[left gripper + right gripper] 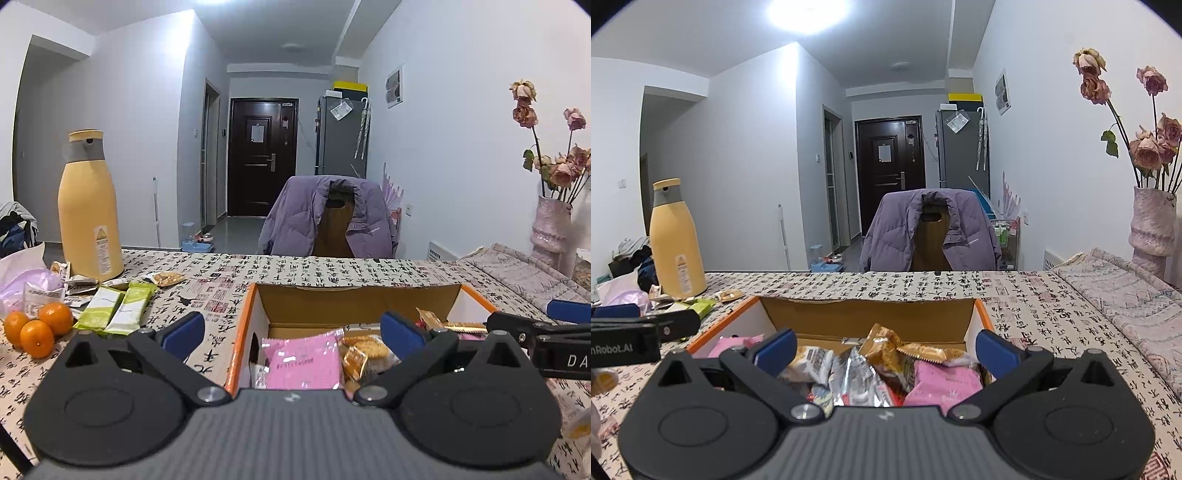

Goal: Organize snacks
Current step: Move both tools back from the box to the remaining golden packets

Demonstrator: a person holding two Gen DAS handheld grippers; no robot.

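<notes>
Both tools are held spread wide and empty at the near edge of the open, orange-rimmed cardboard box [354, 295]: the left tool [291, 328] over the box's left wall, the right tool [884, 349] over its middle. The box stands on the surface covered by a calligraphy-printed cloth [218, 280] and already holds several packets, among them a flat pink foil packet [303, 360] and a crinkled gold wrapper [882, 345].

Loose snacks are left outside, well to the left of the box: two green-and-white wrapped bars [116, 310] lying side by side, small packets behind them near the tall yellow flask [88, 206], and three small oranges [37, 326] beside the bars.

The step in hand is judged to be fetching the next loose snack. It would best be done with the left tool, which is nearer. One bar should be taken across its narrow width, with the jaws lowered flat to the cloth so that the neighbouring bar is not dragged and the oranges are not set rolling.
</notes>
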